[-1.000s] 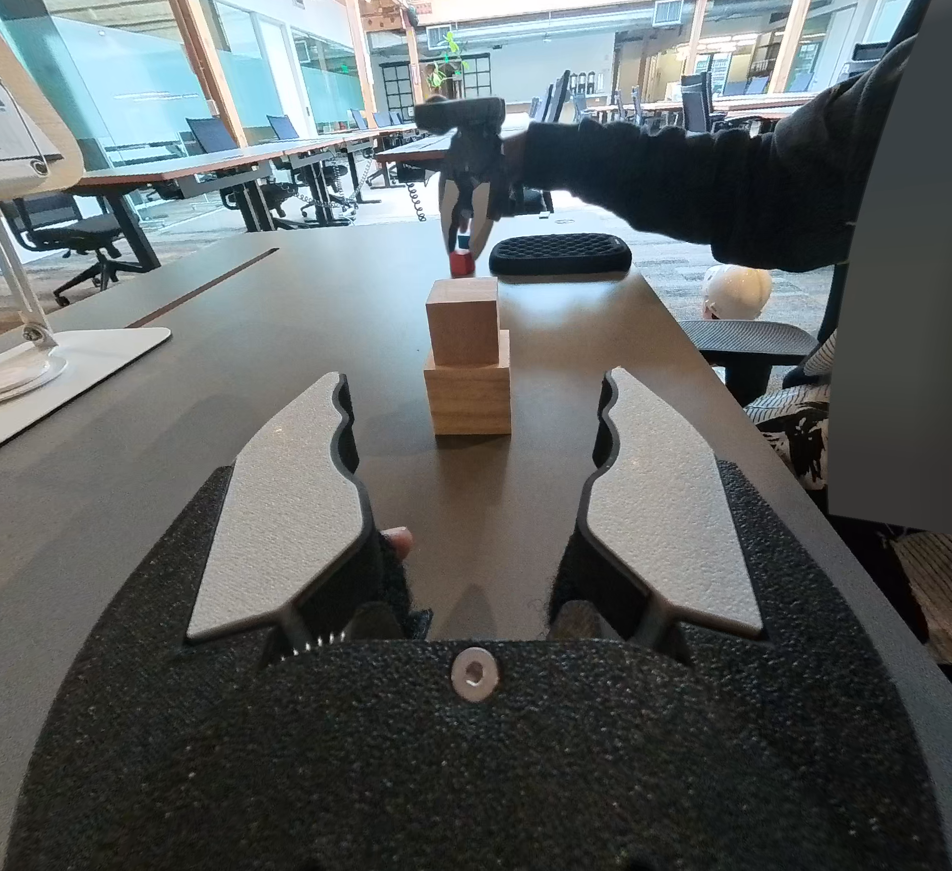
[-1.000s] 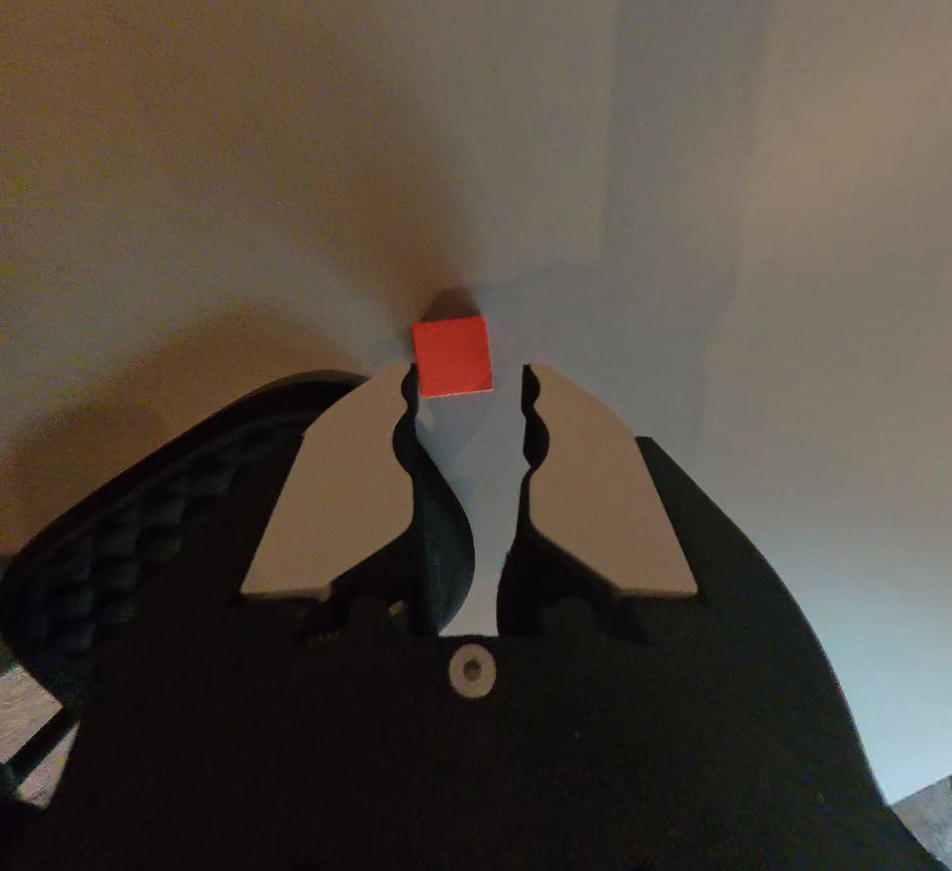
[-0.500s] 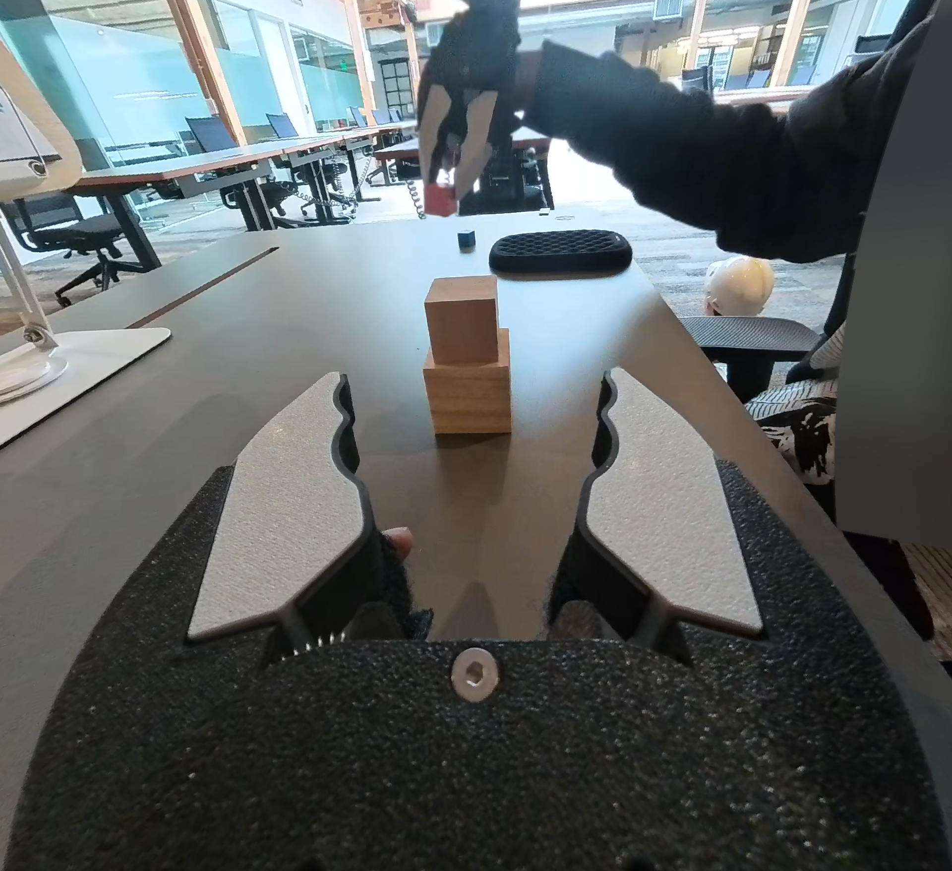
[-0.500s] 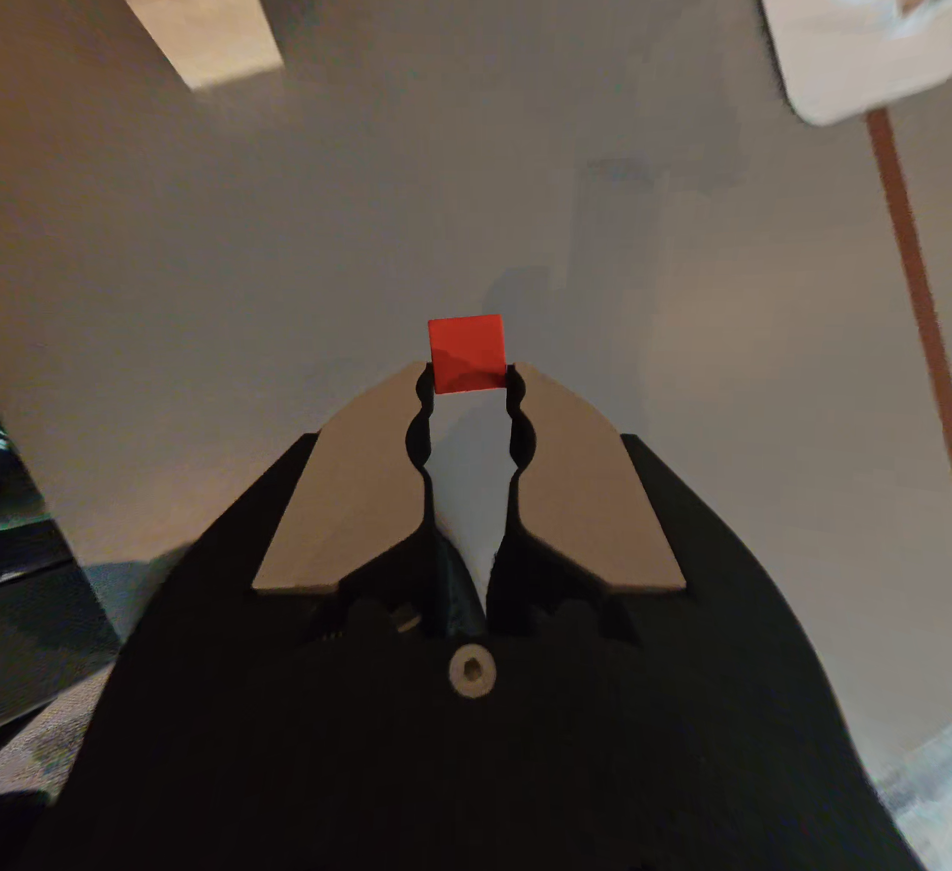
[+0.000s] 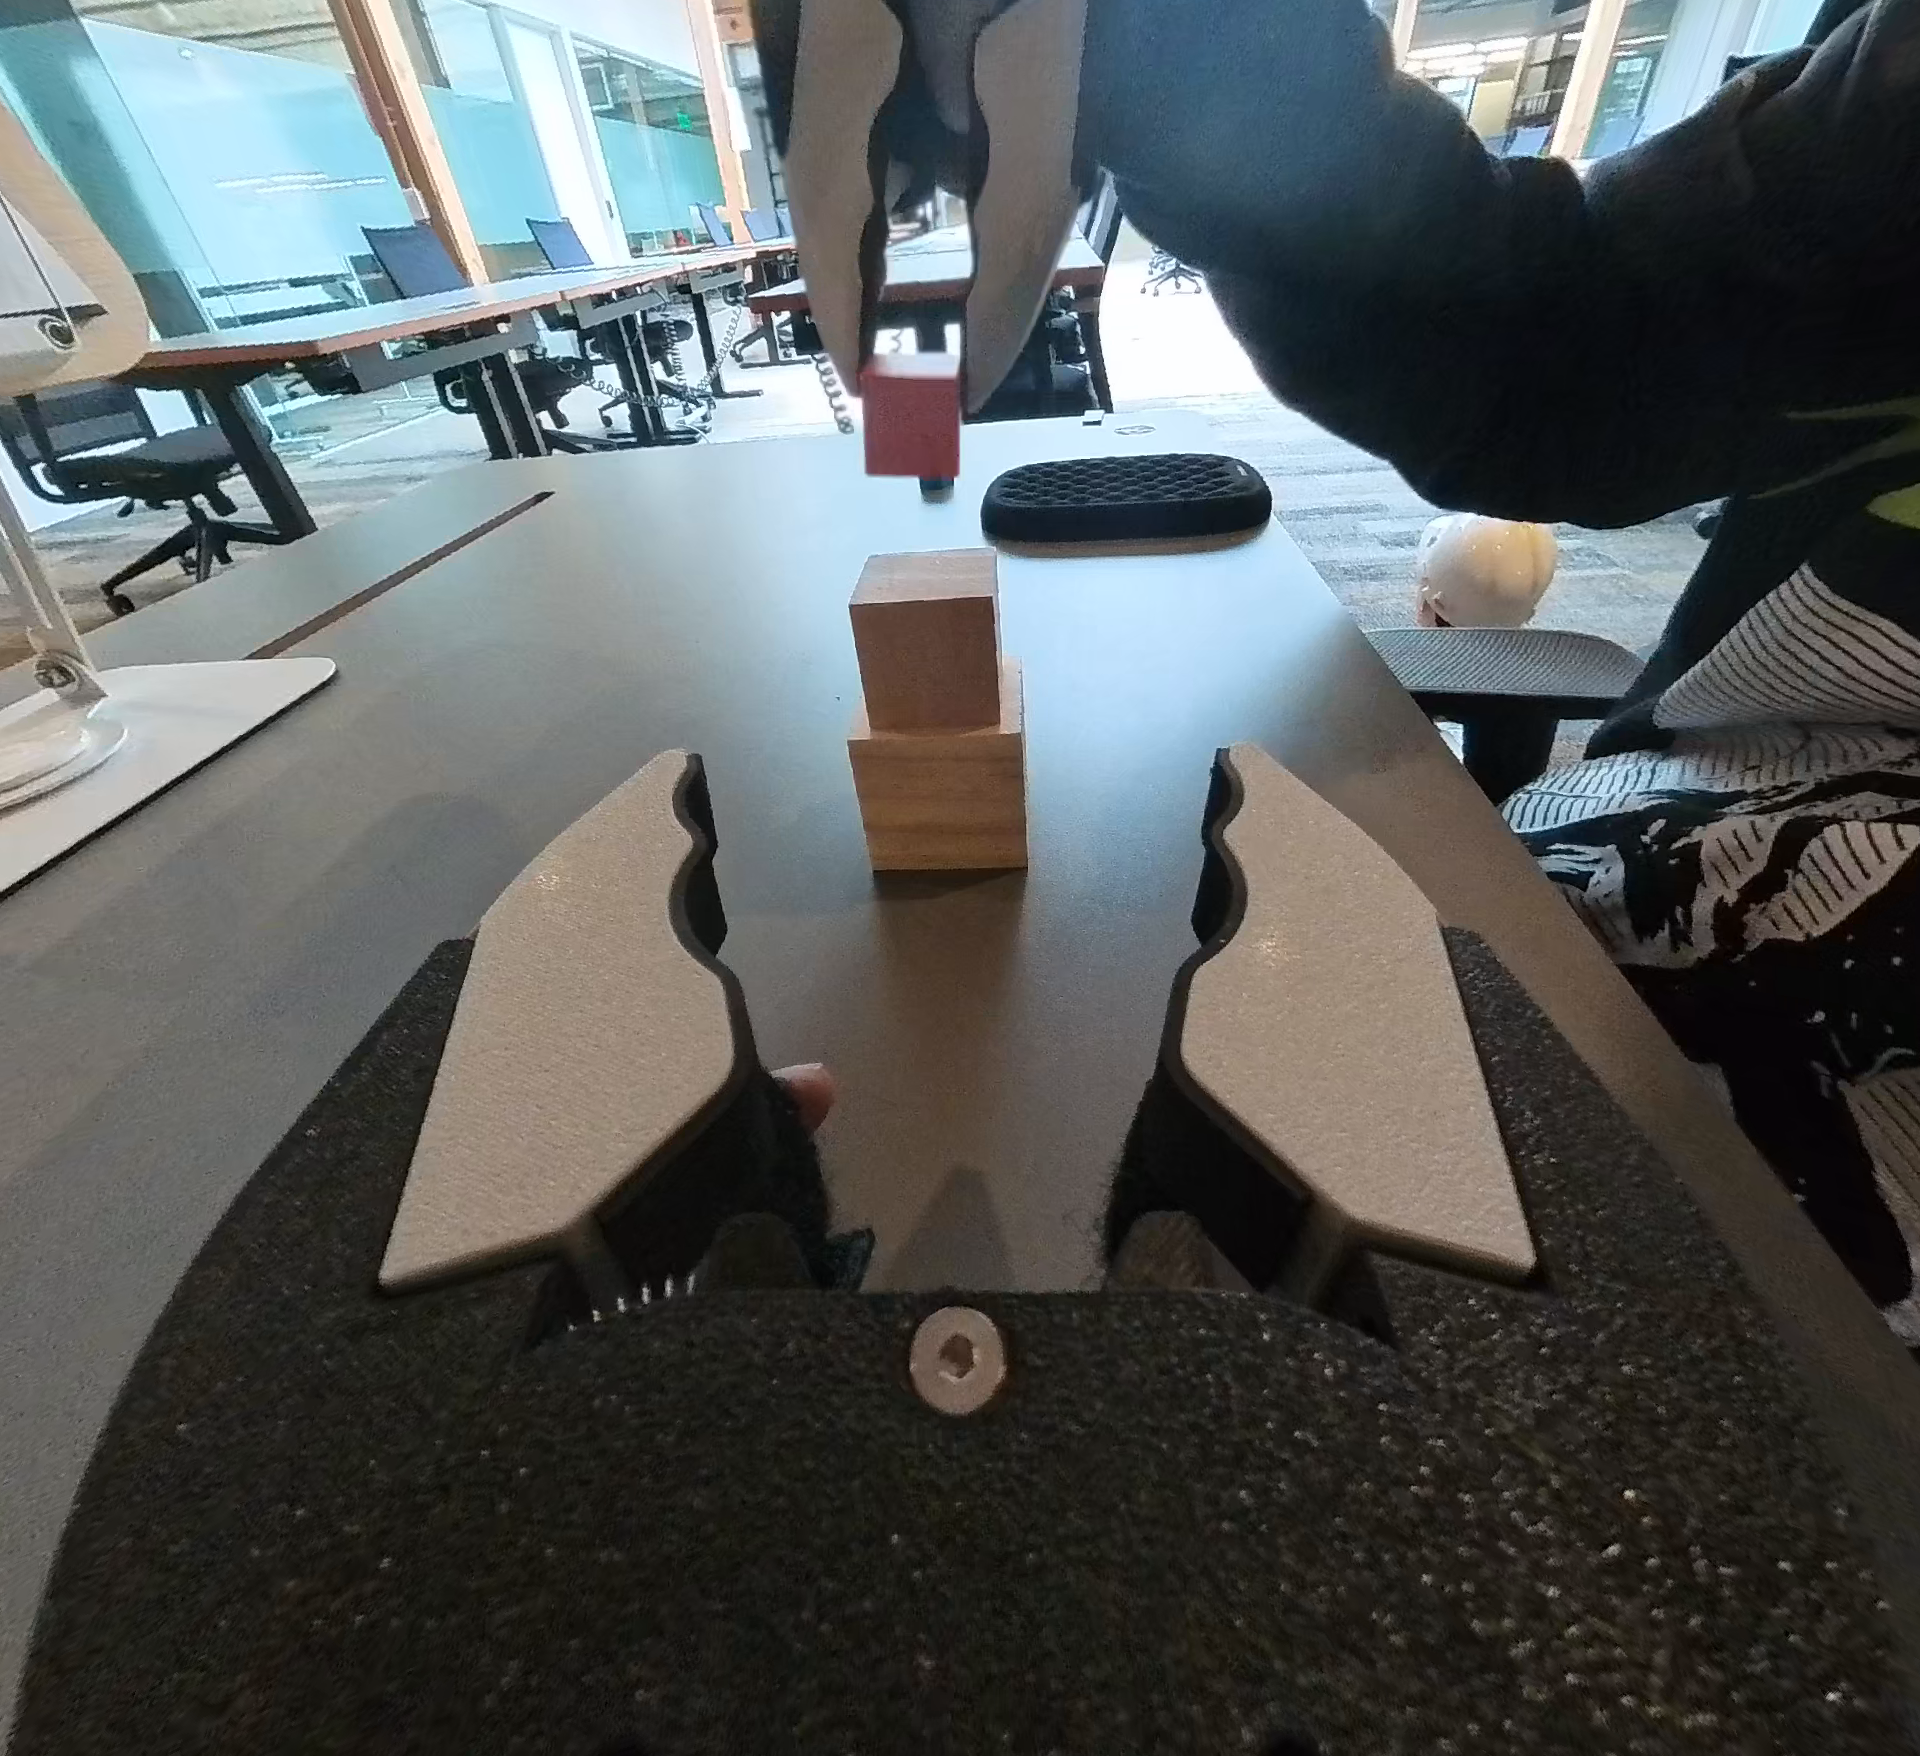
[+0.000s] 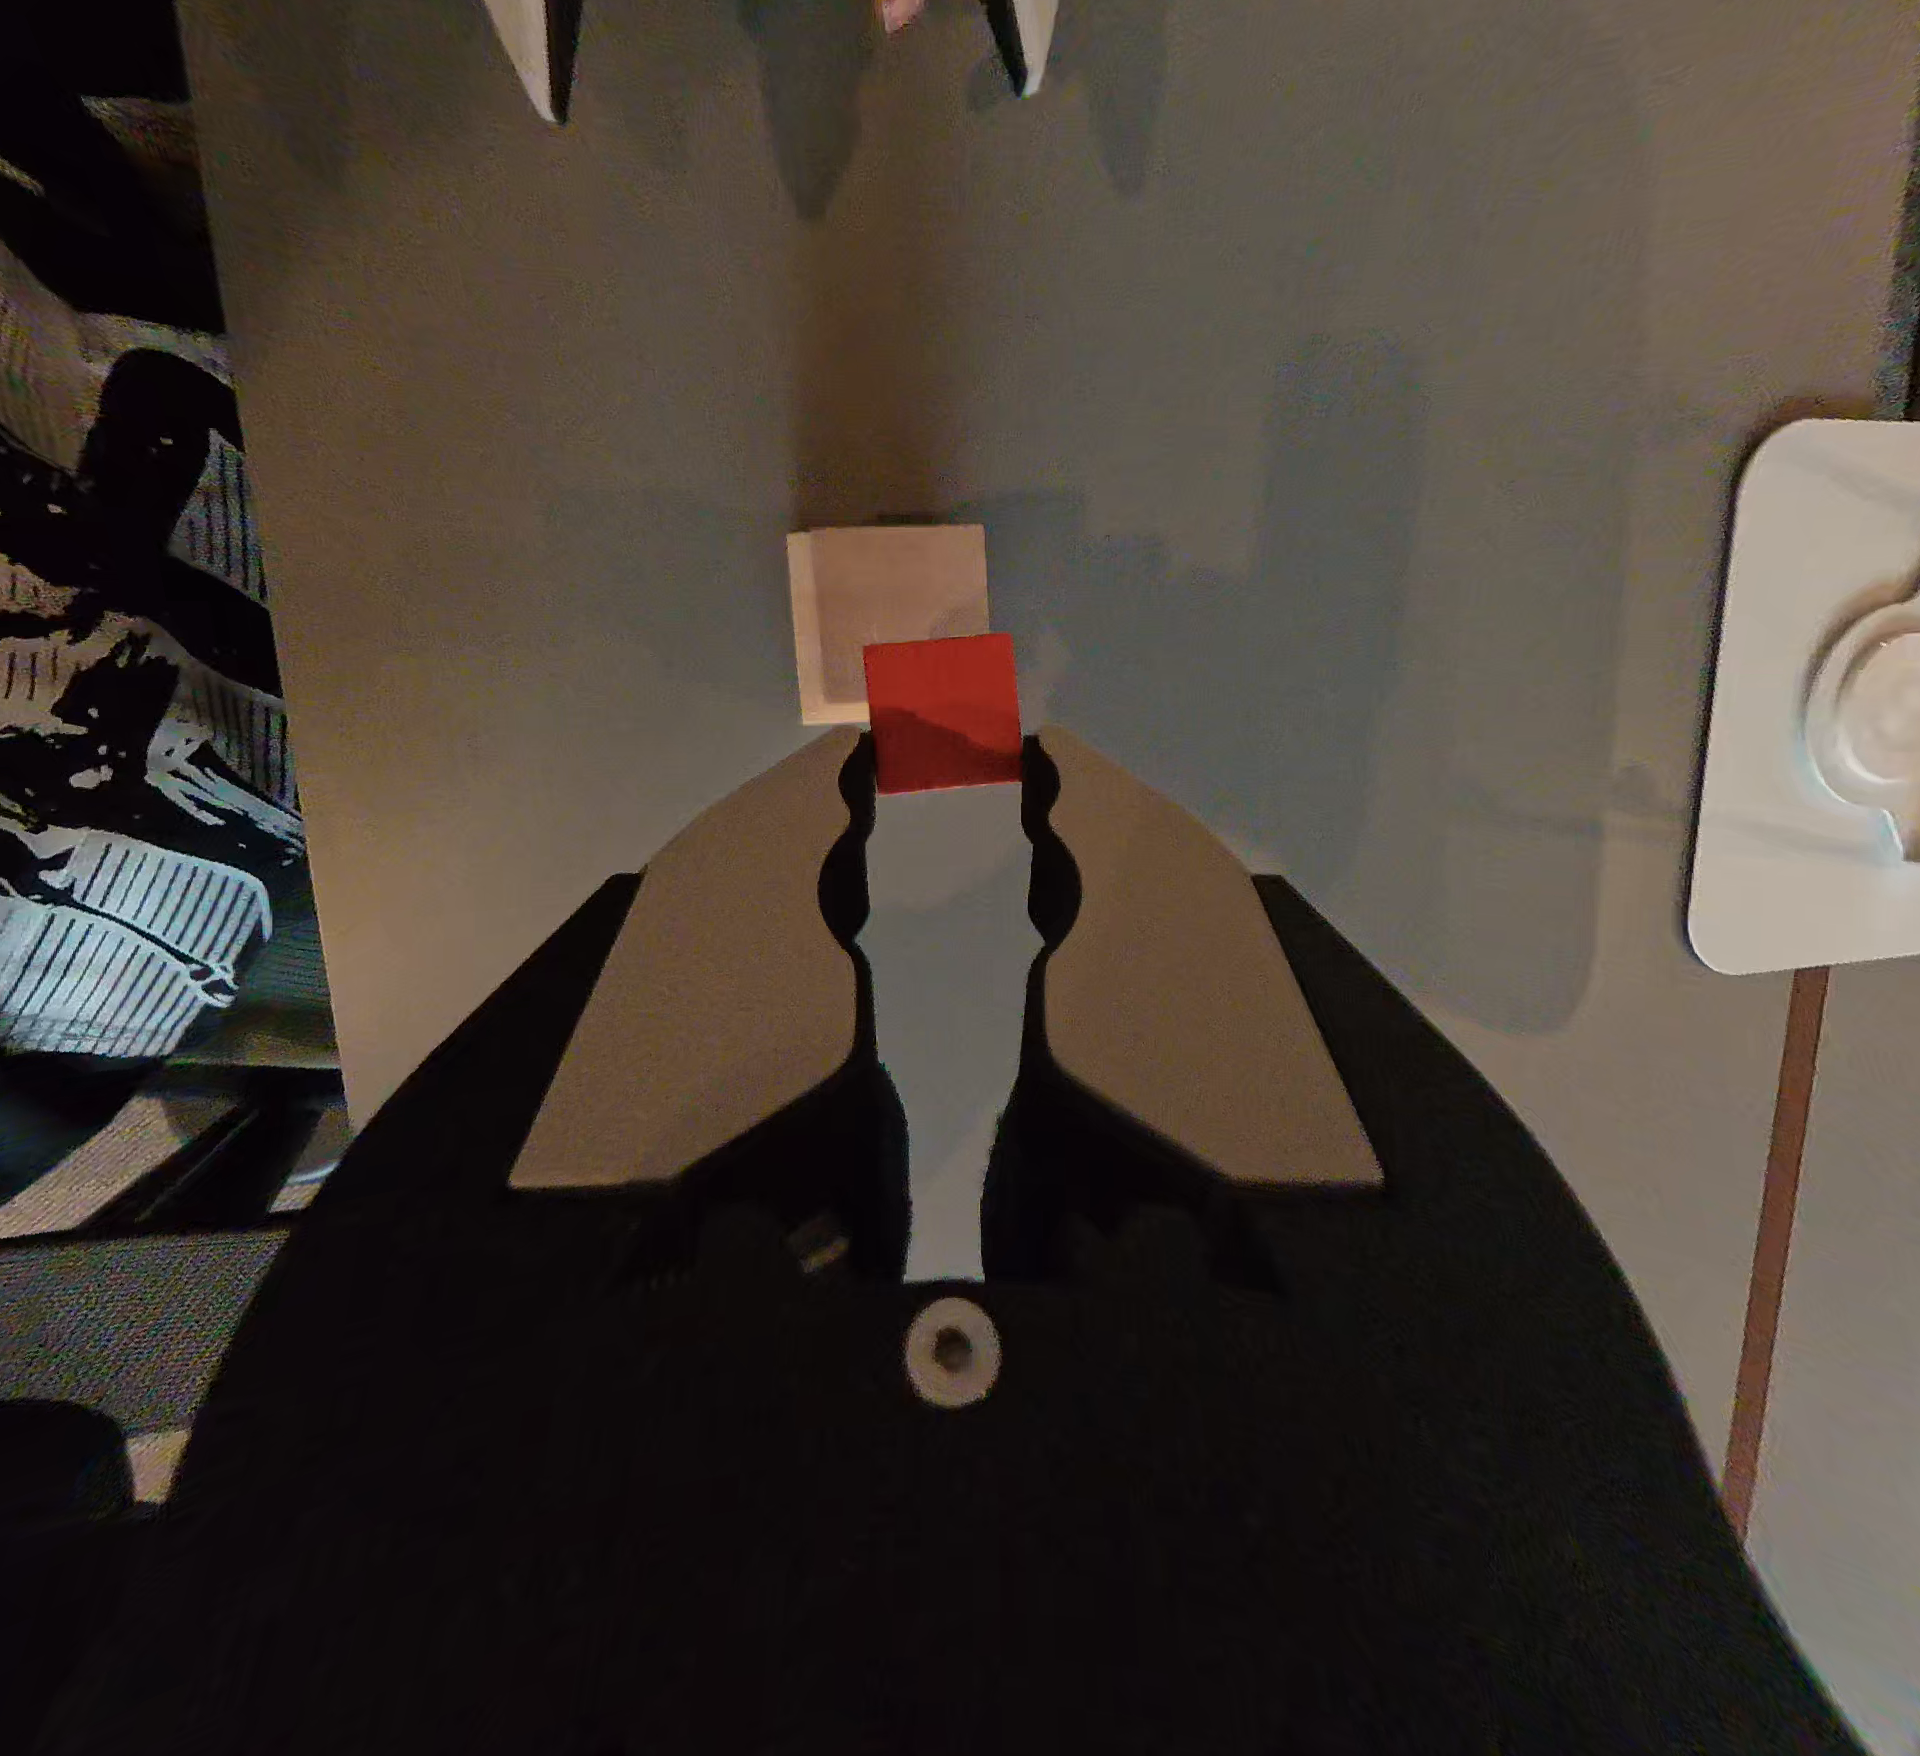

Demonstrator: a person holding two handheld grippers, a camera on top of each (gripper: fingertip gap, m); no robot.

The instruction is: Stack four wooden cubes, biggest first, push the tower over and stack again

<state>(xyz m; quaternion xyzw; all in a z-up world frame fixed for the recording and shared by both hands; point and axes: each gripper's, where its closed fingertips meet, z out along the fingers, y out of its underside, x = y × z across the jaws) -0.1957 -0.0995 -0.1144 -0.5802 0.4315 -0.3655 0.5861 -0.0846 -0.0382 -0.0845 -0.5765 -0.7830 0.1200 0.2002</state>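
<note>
A red cube [image 5: 910, 414] is pinched at the tips of the right gripper [image 5: 914, 376], held above the two-cube tower [image 5: 935, 719] for placement as third tier. The left gripper [image 5: 956, 833] is kept wide open and empty, just before the tower.

1. Left wrist view: low over the desk [image 5: 582, 667], facing level along it toward the two-cube stack [image 5: 938, 719] nearby.
2. Right wrist view: high, facing straight down.
3. Shared: stack [image 6: 888, 610], red cube [image 6: 943, 724].
</note>
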